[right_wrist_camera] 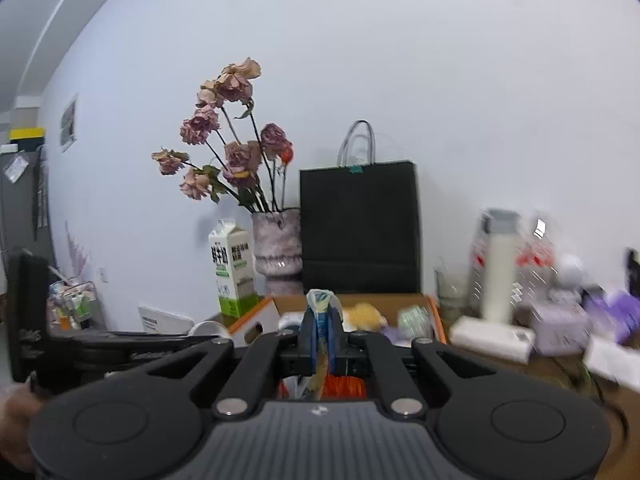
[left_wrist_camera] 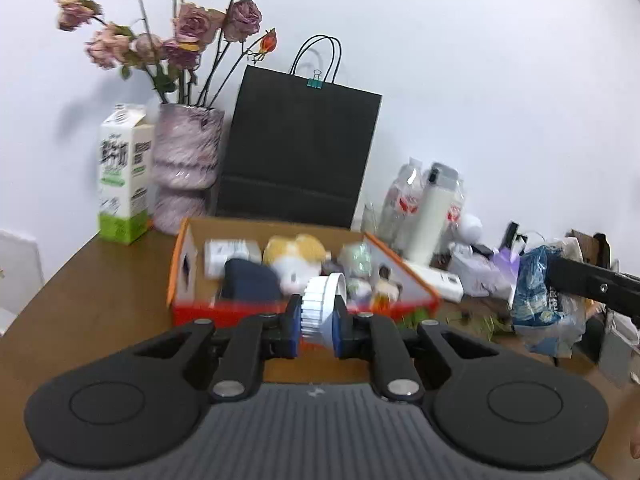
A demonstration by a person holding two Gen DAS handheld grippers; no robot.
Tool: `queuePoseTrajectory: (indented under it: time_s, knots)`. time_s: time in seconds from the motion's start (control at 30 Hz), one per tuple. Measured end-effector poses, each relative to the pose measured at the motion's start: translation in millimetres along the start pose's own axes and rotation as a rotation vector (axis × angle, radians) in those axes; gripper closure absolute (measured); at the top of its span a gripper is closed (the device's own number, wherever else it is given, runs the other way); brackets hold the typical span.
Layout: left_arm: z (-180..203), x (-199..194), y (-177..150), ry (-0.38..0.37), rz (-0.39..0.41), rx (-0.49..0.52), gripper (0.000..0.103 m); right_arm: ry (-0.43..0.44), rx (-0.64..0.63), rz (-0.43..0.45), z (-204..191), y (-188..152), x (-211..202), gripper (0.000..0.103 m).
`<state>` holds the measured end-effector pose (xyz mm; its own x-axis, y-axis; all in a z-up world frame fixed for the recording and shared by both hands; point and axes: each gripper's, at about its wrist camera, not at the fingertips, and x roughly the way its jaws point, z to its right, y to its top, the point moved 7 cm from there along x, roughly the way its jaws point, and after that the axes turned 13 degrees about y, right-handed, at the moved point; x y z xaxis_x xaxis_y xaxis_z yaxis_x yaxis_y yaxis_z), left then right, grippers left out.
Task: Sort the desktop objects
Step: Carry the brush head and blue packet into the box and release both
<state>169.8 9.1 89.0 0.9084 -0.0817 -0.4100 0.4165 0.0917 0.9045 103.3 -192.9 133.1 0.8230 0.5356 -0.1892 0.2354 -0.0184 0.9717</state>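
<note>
Desk [left_wrist_camera: 80,304] brown wood. Cardboard box [left_wrist_camera: 182,264] orange outside, white flaps, tan inside. Ribbed cap [left_wrist_camera: 318,300] white, held between blue pads [left_wrist_camera: 293,330] of black left gripper [left_wrist_camera: 316,328]. Plush toy [left_wrist_camera: 294,258] yellow and white. Pouch [left_wrist_camera: 250,280] navy. Paper bag [left_wrist_camera: 300,152] black, teal binder clip [left_wrist_camera: 315,83]. Vase [left_wrist_camera: 186,168] mottled pink-white, dried roses [left_wrist_camera: 192,20] dusty pink. Milk carton [left_wrist_camera: 122,176] white, green base. Plastic bag [left_wrist_camera: 536,288] blue. Right gripper [right_wrist_camera: 322,336] black, blue-and-tan wrapper [right_wrist_camera: 321,320].

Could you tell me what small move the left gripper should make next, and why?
Probably carry it forward over the orange cardboard box and open. The left gripper is shut on a white ribbed cap, just short of the box's near wall, where sorted items already lie.
</note>
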Motion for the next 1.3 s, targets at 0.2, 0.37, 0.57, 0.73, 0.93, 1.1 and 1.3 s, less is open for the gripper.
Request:
queuePoseTrajectory:
  time_s: [0.2, 0.37, 0.57, 0.73, 0.93, 1.1, 1.3]
  knots:
    - [14.1, 86.4, 38.5, 0.018, -0.095, 0.048, 0.088, 0.052, 0.058, -0.151, 54.3, 24.0, 112.1, 0.098]
    - [26.1, 154.0, 28.9, 0.046, -0.261, 0.121, 0.076, 0.027, 0.101, -0.363, 95.0, -5.4, 211.5, 0.091]
    - [13.0, 173.3, 26.9, 0.088, -0.256, 0.091, 0.03, -0.014, 0.341, -0.556, 136.8, -60.9, 267.2, 0.071]
    - [8.3, 173.2, 46.3, 0.125, -0.215, 0.119, 0.009, -0.046, 0.278, -0.52, 135.7, -42.0, 261.1, 0.05]
    - [-6.0, 178.2, 46.2, 0.31, -0.298, 0.169, 0.0, -0.206, 0.101, -0.544, 133.3, -14.6, 251.9, 0.021]
    - [-13.2, 157.0, 34.5, 0.316, -0.288, 0.132, 0.0, -0.178, 0.077, -0.475, 115.7, -4.4, 226.2, 0.015]
    - [-5.9, 114.1, 10.9, 0.313, -0.253, 0.142, 0.0, -0.152, 0.131, -0.41, 95.8, -8.9, 191.3, 0.015]
